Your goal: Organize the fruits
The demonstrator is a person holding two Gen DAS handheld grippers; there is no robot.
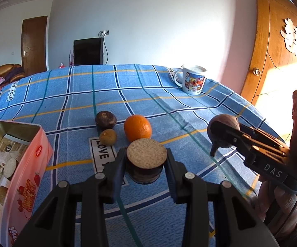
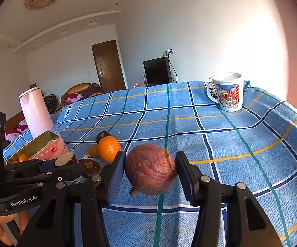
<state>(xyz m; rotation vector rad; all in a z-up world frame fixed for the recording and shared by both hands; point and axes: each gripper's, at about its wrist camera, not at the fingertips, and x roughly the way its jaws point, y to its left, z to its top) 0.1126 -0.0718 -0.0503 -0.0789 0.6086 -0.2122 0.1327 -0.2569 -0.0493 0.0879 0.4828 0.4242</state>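
My left gripper is shut on a dark-skinned cut fruit whose flat beige face points up, just above the blue checked cloth. Beyond it lie an orange, a dark brown fruit and a small greenish-brown fruit. My right gripper is shut on a round reddish-purple fruit, with a pad against each side. In the left wrist view that gripper and its fruit sit at the right. A dark round piece lies beside the left gripper.
An open pink tin box stands at the left with fruit inside. A pale pink bottle stands behind the tin. A cartoon mug sits at the far right corner, near the cloth's edge. A wooden door is at the right.
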